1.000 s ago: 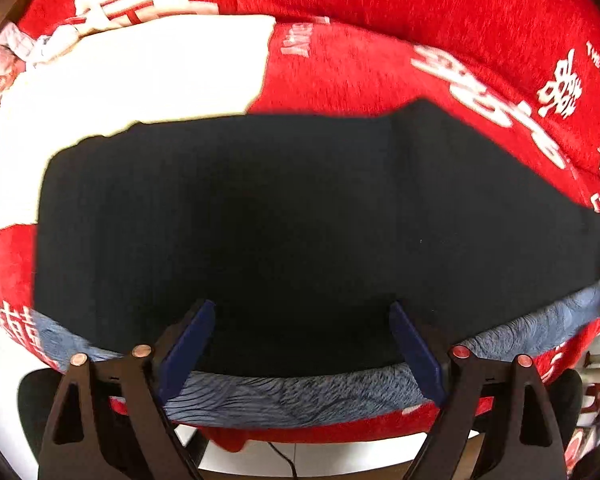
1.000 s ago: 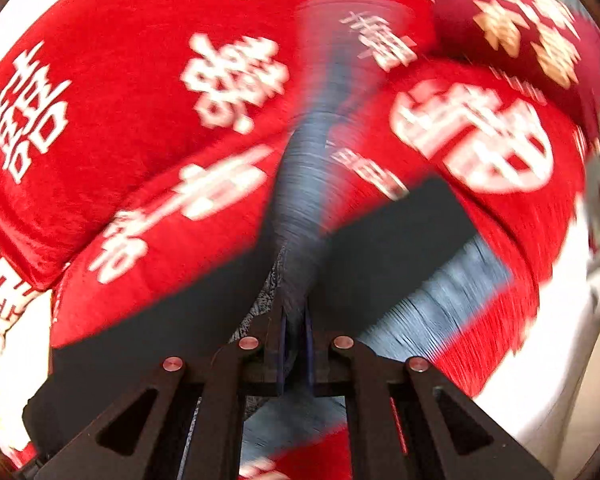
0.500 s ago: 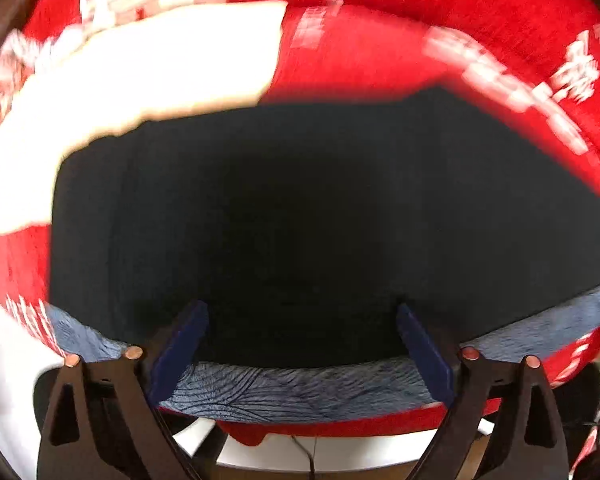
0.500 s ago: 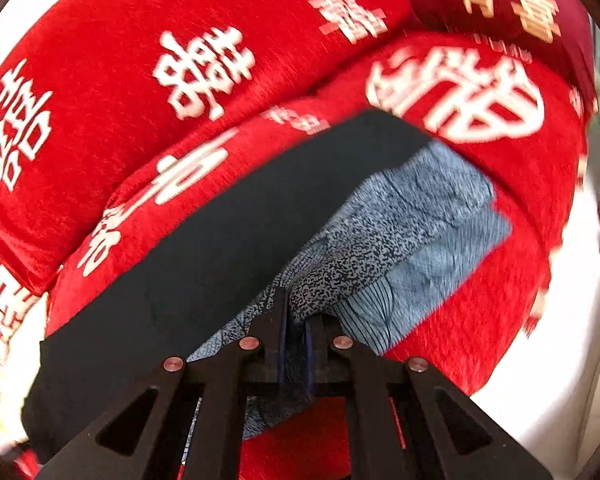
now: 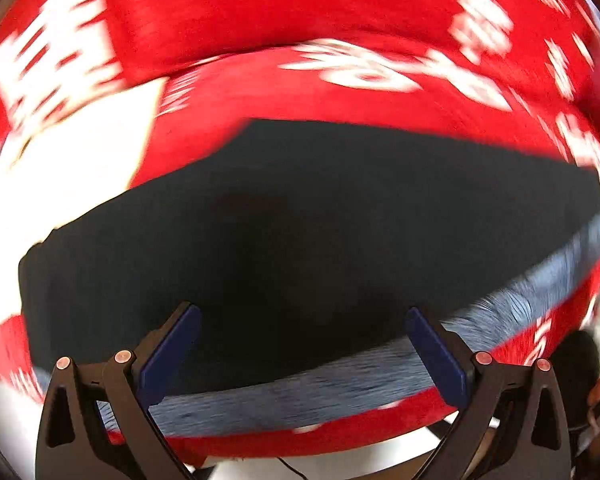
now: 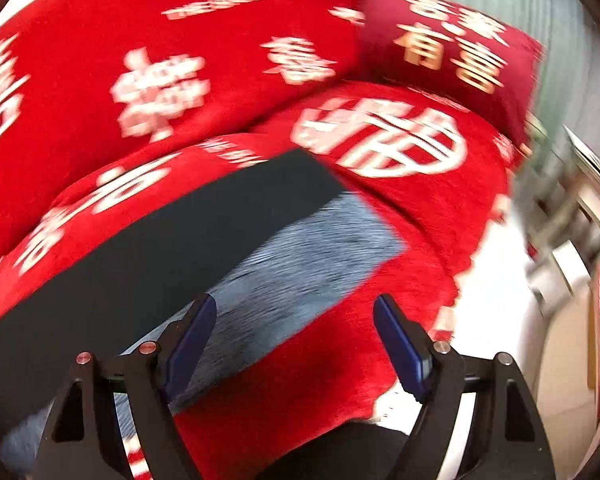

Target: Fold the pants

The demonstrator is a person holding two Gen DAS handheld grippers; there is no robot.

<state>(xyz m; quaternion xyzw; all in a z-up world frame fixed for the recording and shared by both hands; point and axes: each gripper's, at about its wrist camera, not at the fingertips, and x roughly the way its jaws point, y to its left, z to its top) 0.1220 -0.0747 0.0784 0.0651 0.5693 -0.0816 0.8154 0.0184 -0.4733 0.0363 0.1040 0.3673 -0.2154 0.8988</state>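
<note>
Left tongs (image 5: 300,354) stand wide open and empty at the bottom of the frame. Right tongs (image 6: 294,344) are opening with nothing between them. Beyond, the pants (image 5: 320,220) lie flat across mid-frame on a red blanket (image 5: 300,20), grey patterned side (image 6: 300,264) peeking out. One fold looks laid; next needs a fresh grip on an end.

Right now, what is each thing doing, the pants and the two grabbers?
Pants: lying flat on the red sofa cover, grey patterned edge showing, not held.
Left gripper: wide open, nothing between the pads.
Right gripper: jaws opening, pinching nothing.
</note>
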